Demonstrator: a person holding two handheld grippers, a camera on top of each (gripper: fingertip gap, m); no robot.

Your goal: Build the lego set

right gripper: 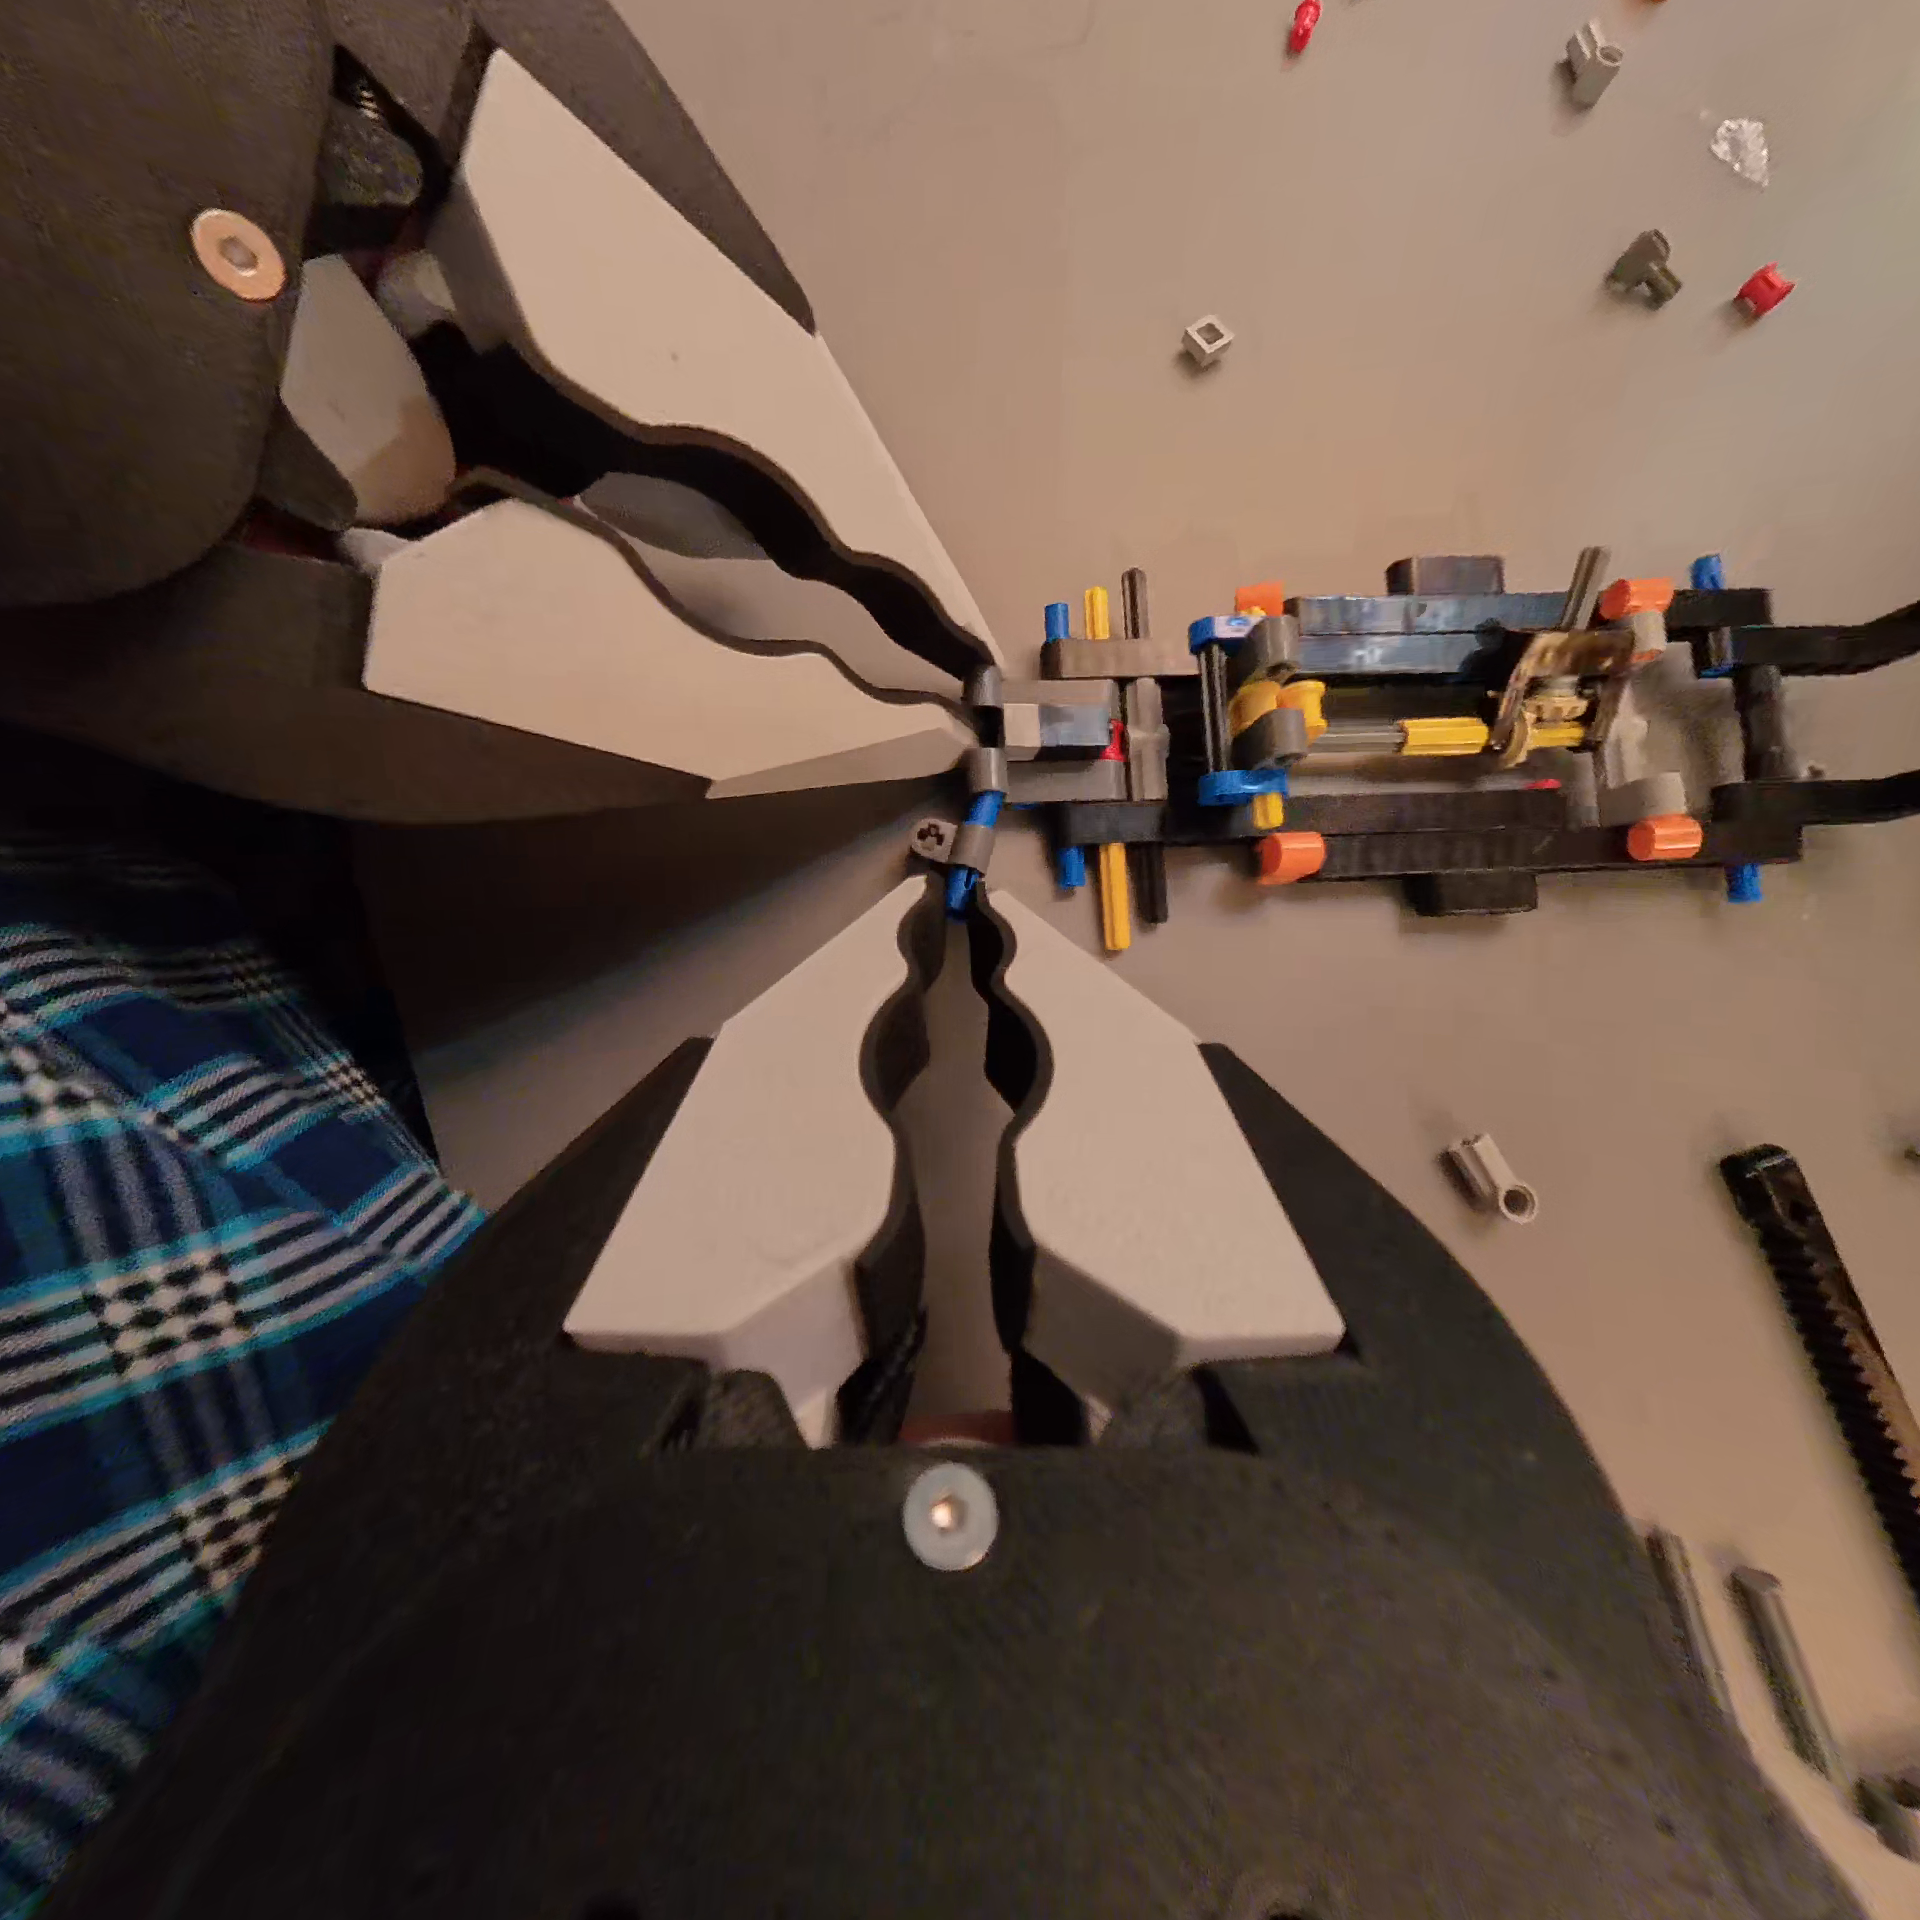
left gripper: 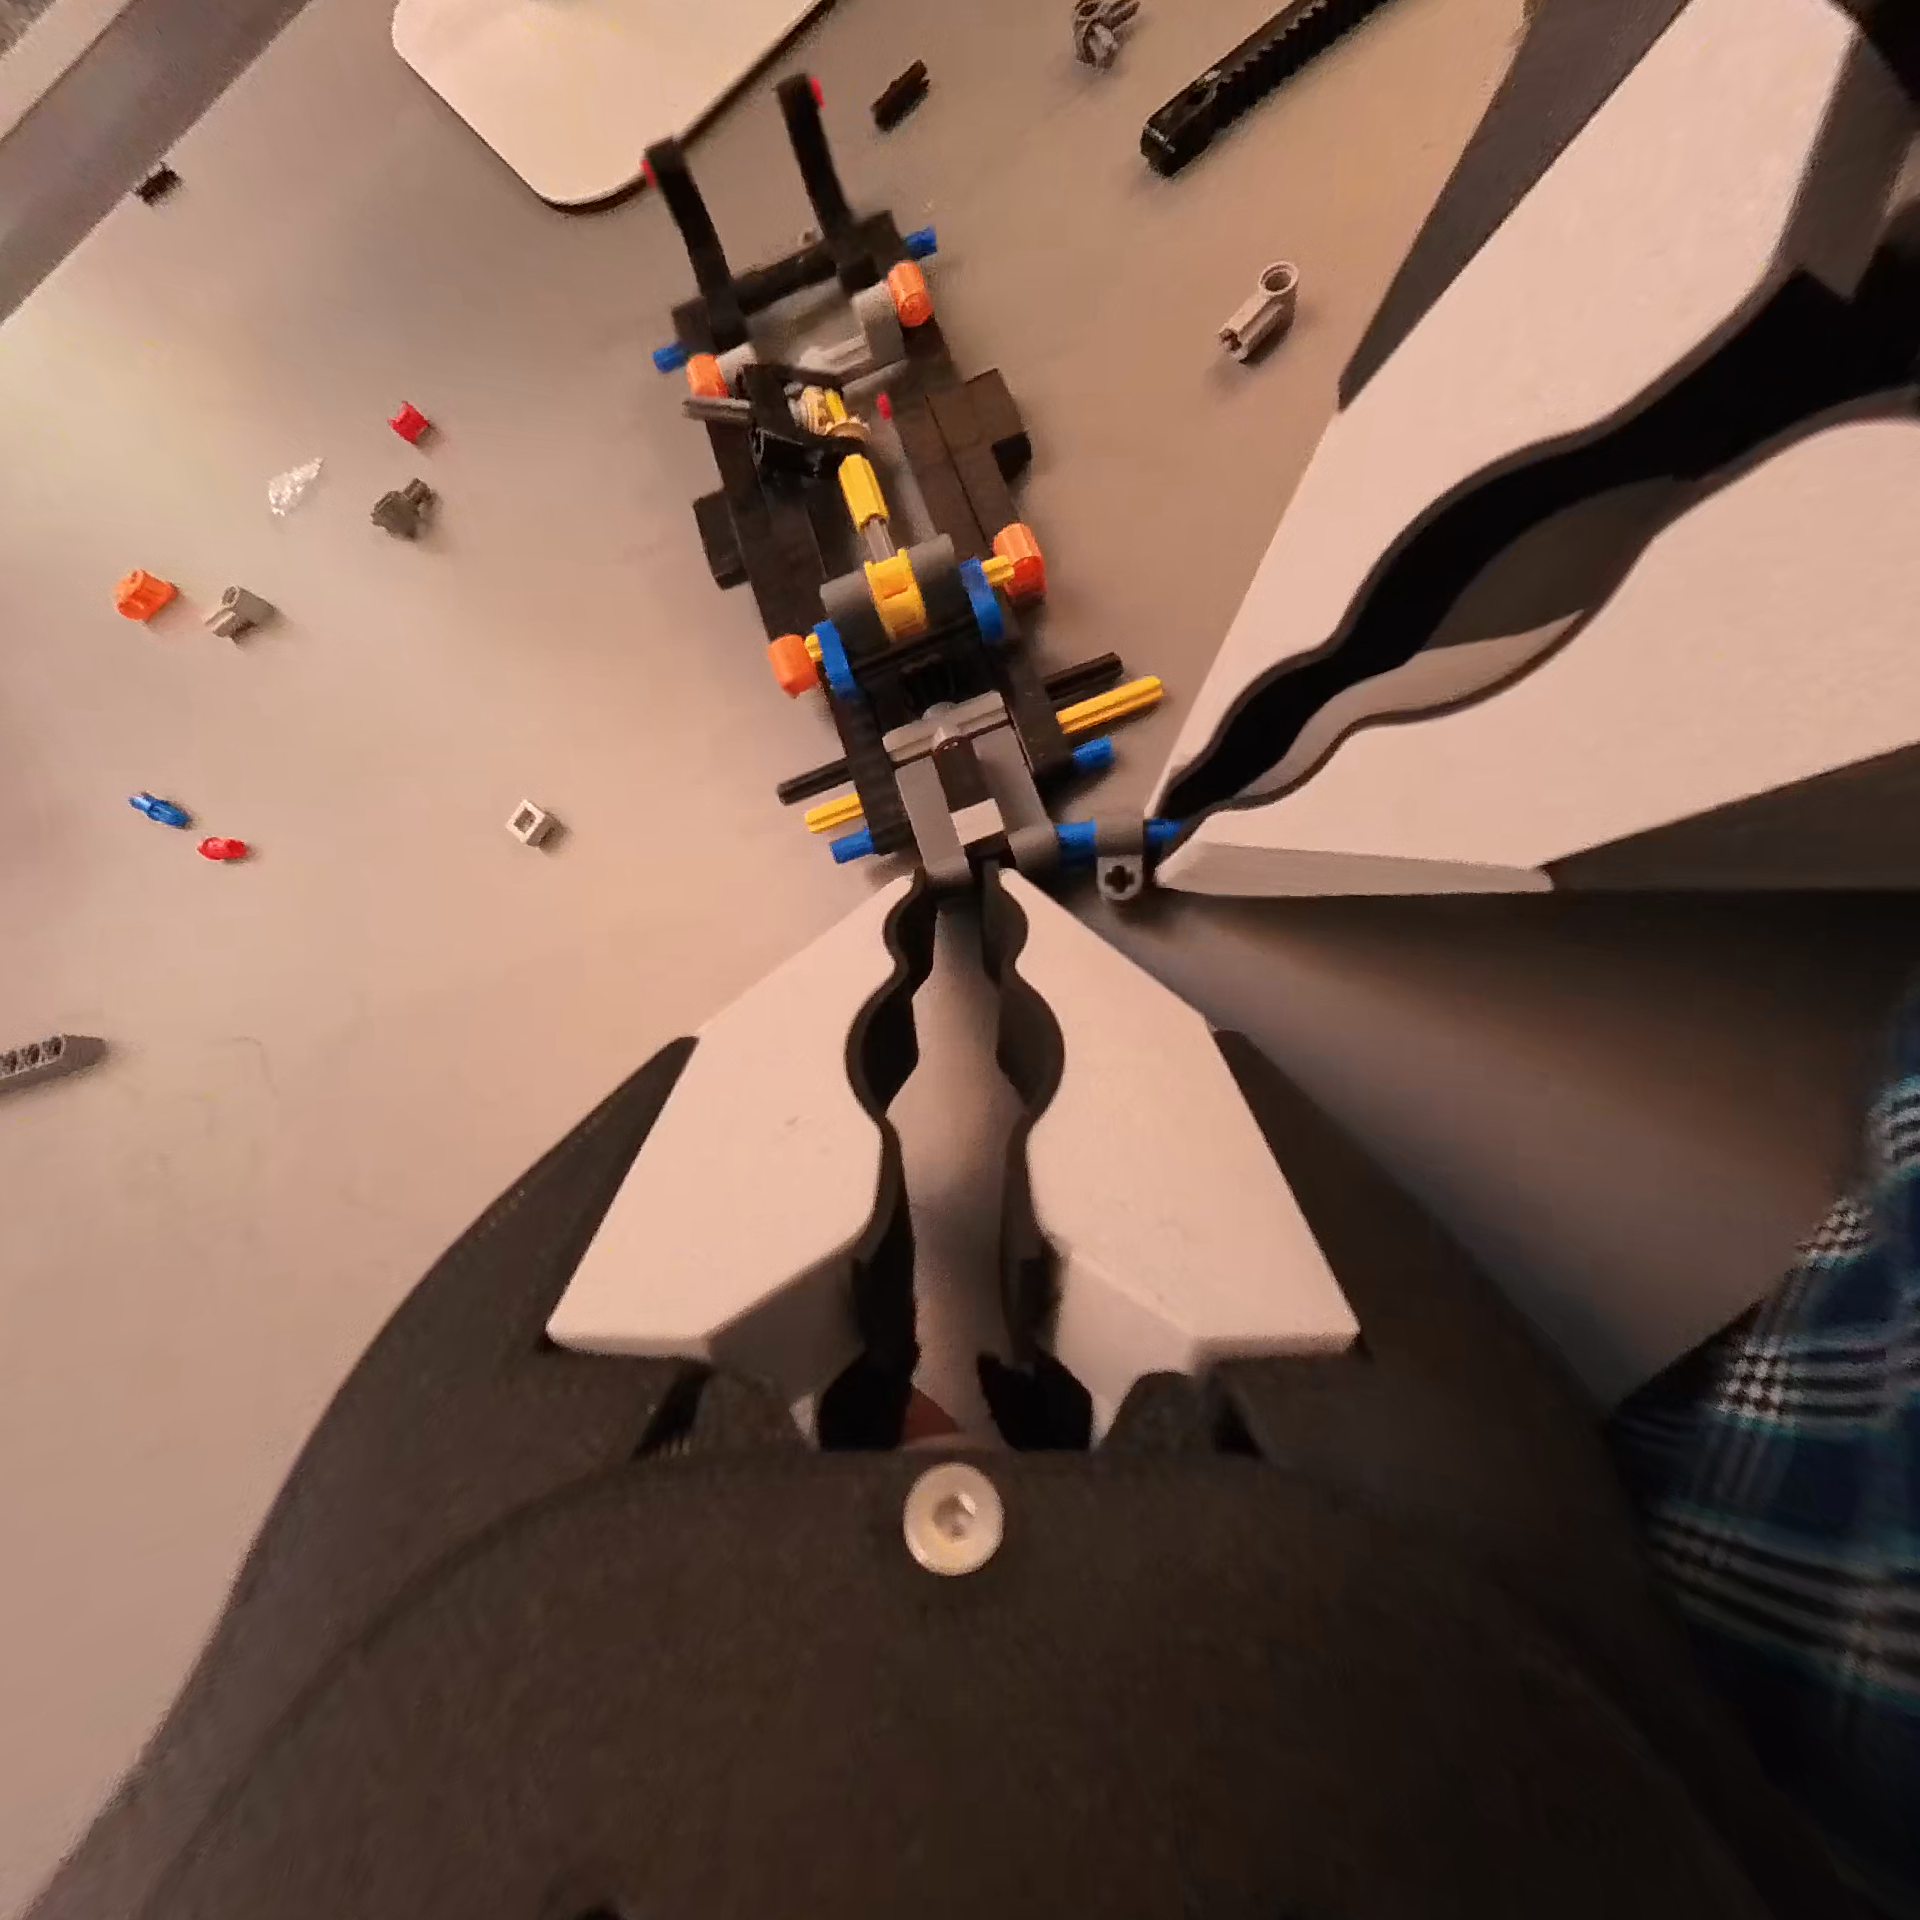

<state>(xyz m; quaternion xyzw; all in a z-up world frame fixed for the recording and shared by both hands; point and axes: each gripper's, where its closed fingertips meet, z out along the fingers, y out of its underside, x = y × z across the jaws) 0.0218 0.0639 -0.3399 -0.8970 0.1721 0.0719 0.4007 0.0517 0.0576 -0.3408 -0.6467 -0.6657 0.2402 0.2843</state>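
The lego chassis (left gripper: 883, 499), black with yellow, blue and orange parts, lies on the grey table (left gripper: 416, 1039). My left gripper (left gripper: 961, 883) is shut on the grey frame at its near end. My right gripper (left gripper: 1155, 840) comes in from the right and is shut on a blue pin (left gripper: 1164, 829) that carries a small grey connector (left gripper: 1120, 868), right at the chassis's near corner. In the right wrist view, my right gripper (right gripper: 961, 906) pinches the blue pin (right gripper: 982, 810) with the grey connector (right gripper: 975, 844). The left gripper (right gripper: 987, 717) holds the chassis (right gripper: 1455, 727) end.
Loose pieces lie left of the chassis: a red piece (left gripper: 410, 423), an orange one (left gripper: 143, 594), a blue pin (left gripper: 158, 808), a small grey square (left gripper: 533, 823). A black gear rack (left gripper: 1247, 94) and a grey connector (left gripper: 1262, 310) lie far right. A white board (left gripper: 592, 83) is behind. A plaid sleeve (left gripper: 1787, 1403) is at right. The tips of both grippers are at nearly the same place. The small grey square (left gripper: 533, 823) lies around 10 centimetres away from my left fingertips. It turns up in the right wrist view (right gripper: 1195, 334) as well.
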